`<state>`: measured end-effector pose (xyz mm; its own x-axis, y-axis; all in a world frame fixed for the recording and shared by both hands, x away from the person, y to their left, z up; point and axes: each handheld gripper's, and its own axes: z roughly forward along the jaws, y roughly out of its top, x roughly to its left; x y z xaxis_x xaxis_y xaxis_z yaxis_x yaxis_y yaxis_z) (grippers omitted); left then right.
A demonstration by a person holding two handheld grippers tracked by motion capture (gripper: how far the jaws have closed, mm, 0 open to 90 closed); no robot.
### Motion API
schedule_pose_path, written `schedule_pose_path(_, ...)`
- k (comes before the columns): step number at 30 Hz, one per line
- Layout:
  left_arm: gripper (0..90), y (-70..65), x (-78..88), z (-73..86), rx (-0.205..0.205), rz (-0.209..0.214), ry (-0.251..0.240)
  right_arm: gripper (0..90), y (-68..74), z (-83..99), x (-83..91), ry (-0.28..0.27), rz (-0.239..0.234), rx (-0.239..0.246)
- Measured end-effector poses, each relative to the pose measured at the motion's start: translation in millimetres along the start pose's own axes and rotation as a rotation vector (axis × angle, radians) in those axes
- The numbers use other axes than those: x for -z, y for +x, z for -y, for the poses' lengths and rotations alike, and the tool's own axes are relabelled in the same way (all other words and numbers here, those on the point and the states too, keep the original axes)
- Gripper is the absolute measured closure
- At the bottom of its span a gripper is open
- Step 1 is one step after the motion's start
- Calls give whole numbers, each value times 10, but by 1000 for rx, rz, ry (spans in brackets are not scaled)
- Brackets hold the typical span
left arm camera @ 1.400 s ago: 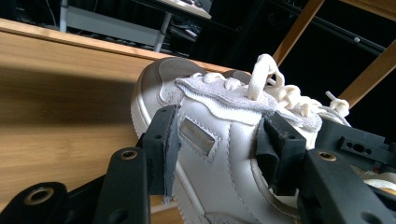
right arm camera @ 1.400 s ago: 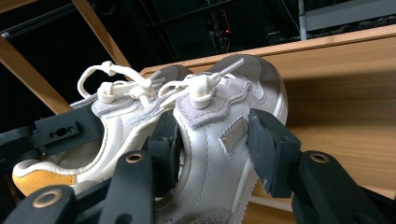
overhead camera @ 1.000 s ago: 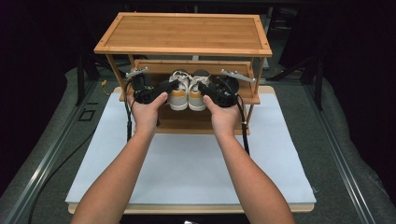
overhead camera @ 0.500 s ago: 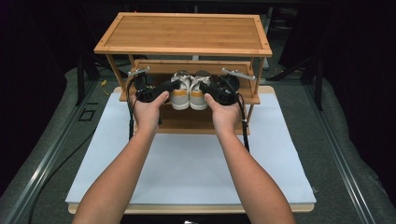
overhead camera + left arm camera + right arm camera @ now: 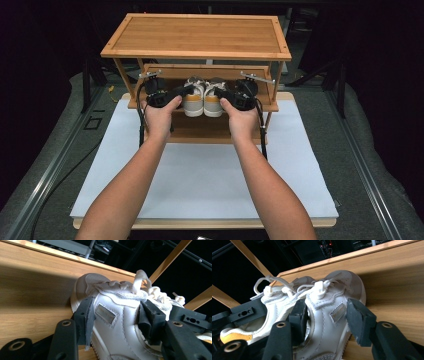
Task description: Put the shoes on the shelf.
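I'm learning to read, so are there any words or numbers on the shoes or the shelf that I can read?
None can be read.
Left shoe: a small tab on its side, too blurred to tell if it bears letters.
Right shoe: a like tab, also unreadable.
Wooden rack: plain wood, no writing.

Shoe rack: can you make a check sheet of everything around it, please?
Surface: white mat on a wooden board, bare in front.
Job's things: two white shoes side by side on the middle shelf of the wooden rack.
Clutter: nothing seen.
Grippers: left claw and right claw have just been opening, each with a shoe's side wall between its jaws.
Cables: a black cable hangs from each claw.
Surroundings: grey padding, dark room.
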<state>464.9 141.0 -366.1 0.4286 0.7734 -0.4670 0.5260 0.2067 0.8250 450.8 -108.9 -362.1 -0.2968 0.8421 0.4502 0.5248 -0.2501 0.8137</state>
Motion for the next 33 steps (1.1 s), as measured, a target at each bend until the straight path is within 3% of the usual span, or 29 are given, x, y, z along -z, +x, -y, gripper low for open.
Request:
schedule_pose_path(10, 480, 6, 18, -32, -1, 13, 2, 485, 27, -39, 33, -20, -5, 10)
schedule_pose_path(14, 435, -47, 43, -52, -9, 16, -28, 489, 40, -66, 64, -34, -18, 11)
schedule_pose_path(23, 487, -145, 151, -97, -45, 19, -41, 517, 77, -70, 144, -53, -30, 28)
schedule_pose_path(26, 499, -175, 204, -101, -84, 1, -36, 531, 83, -79, 197, -56, -30, 36)
schedule_pose_path(33, 537, -204, 351, -111, -91, 7, -42, 578, 94, -90, 330, -62, -24, 60)
